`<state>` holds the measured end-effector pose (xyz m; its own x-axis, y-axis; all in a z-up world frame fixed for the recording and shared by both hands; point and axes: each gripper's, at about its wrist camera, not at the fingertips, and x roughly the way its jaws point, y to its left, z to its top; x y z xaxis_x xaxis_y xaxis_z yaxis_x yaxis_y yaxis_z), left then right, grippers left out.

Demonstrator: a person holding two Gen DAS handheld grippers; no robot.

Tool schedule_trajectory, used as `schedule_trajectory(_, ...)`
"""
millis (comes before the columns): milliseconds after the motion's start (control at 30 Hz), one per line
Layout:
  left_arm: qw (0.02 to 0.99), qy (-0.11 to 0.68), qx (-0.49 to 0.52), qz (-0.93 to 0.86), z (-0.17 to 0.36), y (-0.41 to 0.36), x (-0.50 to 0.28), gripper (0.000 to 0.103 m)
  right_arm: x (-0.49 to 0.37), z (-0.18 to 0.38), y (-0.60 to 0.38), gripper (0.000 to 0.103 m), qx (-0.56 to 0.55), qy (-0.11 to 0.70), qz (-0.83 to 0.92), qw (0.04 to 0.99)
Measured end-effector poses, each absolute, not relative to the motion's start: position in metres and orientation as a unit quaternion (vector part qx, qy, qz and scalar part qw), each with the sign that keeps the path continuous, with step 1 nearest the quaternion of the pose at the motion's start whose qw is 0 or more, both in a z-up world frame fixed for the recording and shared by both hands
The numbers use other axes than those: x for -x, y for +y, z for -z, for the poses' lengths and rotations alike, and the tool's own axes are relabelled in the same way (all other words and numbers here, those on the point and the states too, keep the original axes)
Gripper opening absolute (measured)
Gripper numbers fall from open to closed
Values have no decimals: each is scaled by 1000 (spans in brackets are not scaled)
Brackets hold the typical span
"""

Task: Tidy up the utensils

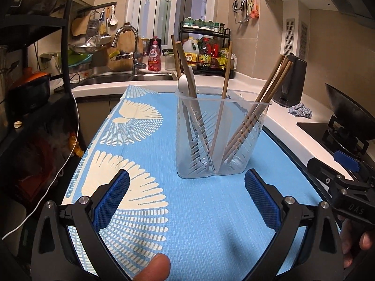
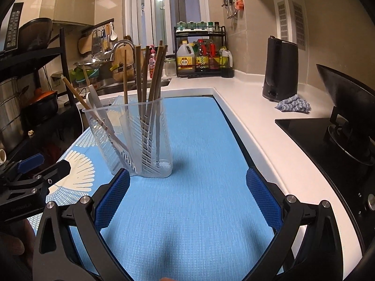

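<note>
Both claws spread, empty: left claw (image 1: 187,201), right claw (image 2: 188,201). Holder (image 1: 220,140) mid-tabletop (image 1: 201,222), chopsticks (image 1: 269,89) and spoon (image 1: 185,84) inside.

Warm indoor light; edges bowed, perhaps dim.

Wide open blue mat (image 1: 201,213) lies ahead of the left tongs (image 1: 187,197), nothing between their spread fingers. The clear utensil holder (image 1: 220,138) stands dead ahead, wooden chopsticks (image 1: 262,107) fanning out above its rim and crowding any reach from above. Right tongs (image 2: 188,197) gape over bare mat too, holder off to their left. Along the table's right side stand the kettle (image 2: 280,70), cloth (image 2: 294,106) and stove (image 2: 328,138).
</note>
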<state>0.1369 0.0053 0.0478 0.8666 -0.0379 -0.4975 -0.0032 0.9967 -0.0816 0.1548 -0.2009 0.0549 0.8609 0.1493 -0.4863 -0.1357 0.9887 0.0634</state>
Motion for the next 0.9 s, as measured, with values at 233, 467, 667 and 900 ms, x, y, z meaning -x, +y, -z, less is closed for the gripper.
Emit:
schedule_trajectory(233,965,259,40,13,-47,2,-137,96,-153,-56,-203,98,-16,248,-74,966)
schedule_trajectory(467,965,257,42,14,-48,3,-134,96,-153,-55,-203,98,-17,248,-72,966)
schedule_trajectory(667,965,258,43,14,-48,4,-134,96,-152,-55,-200,98,-13,249,-73,966)
schedule_trajectory(900,965,257,42,12,-48,4,-134,96,-152,-54,-199,98,-13,249,-73,966)
